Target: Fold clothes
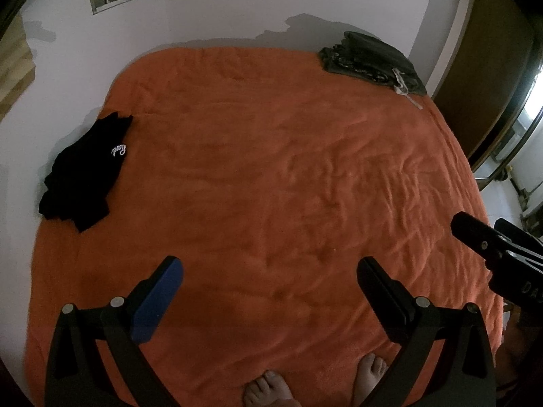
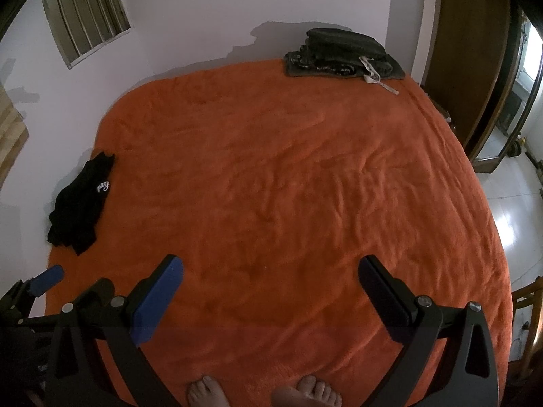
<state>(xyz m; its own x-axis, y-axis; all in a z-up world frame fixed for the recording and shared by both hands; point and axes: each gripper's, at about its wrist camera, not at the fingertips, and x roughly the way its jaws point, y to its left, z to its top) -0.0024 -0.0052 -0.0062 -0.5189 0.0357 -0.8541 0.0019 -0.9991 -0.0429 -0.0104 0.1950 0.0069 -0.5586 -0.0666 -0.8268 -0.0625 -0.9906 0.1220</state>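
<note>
A crumpled black garment (image 1: pixel 83 173) with white script lies at the left edge of the orange bed (image 1: pixel 271 186); it also shows in the right wrist view (image 2: pixel 79 203). A stack of folded dark grey-green clothes (image 1: pixel 373 57) with a white drawstring sits at the far right corner, also in the right wrist view (image 2: pixel 342 54). My left gripper (image 1: pixel 269 271) is open and empty above the bed's near side. My right gripper (image 2: pixel 269 269) is open and empty, level with it to the right.
A white wall with a barred window (image 2: pixel 85 17) runs behind the bed (image 2: pixel 288 186). A wooden door (image 2: pixel 475 51) and tiled floor (image 2: pixel 512 203) lie to the right. The person's bare feet (image 2: pixel 264 393) stand on the bed's near edge. A wooden chair (image 2: pixel 529 312) is at right.
</note>
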